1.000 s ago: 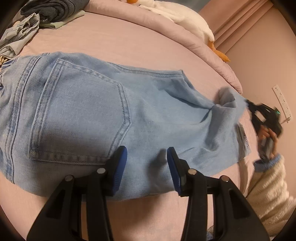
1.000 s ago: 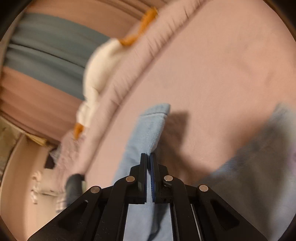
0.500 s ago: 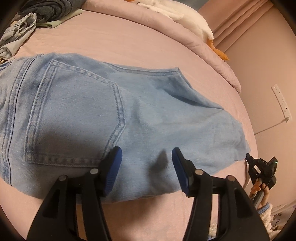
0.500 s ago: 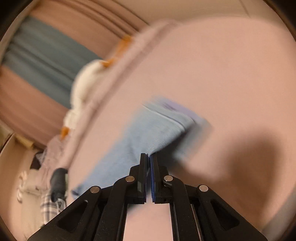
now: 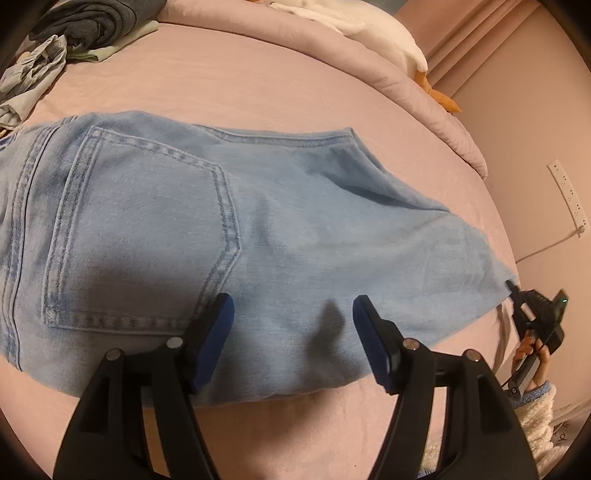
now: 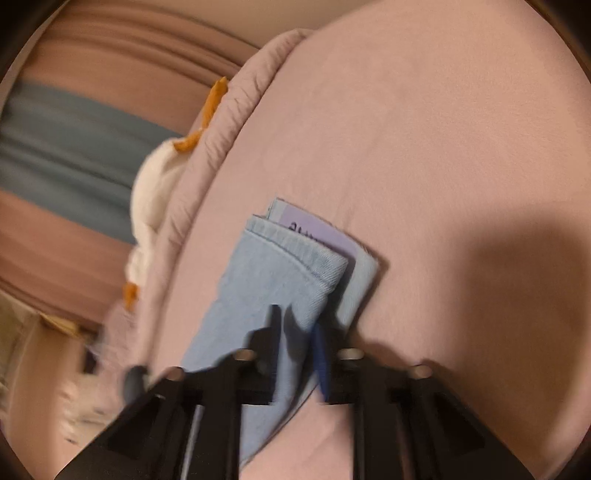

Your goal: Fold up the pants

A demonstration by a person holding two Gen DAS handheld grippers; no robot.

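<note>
We look down on a pair of light blue denim pants (image 5: 236, 221) spread flat on a pink bed sheet (image 5: 258, 85), back pocket up, the waistband toward the left edge of the left wrist view and the leg running off to the right. Our left gripper (image 5: 291, 314), black with dark blue pads, hovers above the near edge of the denim just right of the stitched back pocket (image 5: 140, 236); its jaws are opening, with nothing pinched between them and only flat fabric below the gap. At the far right of that view, our right gripper (image 5: 511, 286) sits at the tip of the leg, a hand (image 5: 532, 354) in a fluffy cream sleeve (image 5: 535, 413) behind it.

From the right wrist view, the right gripper (image 6: 295, 325) is clamped shut on the blue fabric near the hem end of the leg (image 6: 273, 280), where the cloth lies doubled over; a pale lilac printed label (image 6: 317, 232) shows at the turned-back hem, its lettering too blurred to read. This view is smeared by motion.

Around the pants, a heap of grey and pale green clothes (image 5: 88, 26) lies at the far left of the bed, a rolled pink duvet (image 5: 351, 59) runs along the far side, and a white plush goose with orange feet (image 5: 391, 40) rests on it. A white power strip (image 5: 567, 195) hangs on the pink wall to the right.
</note>
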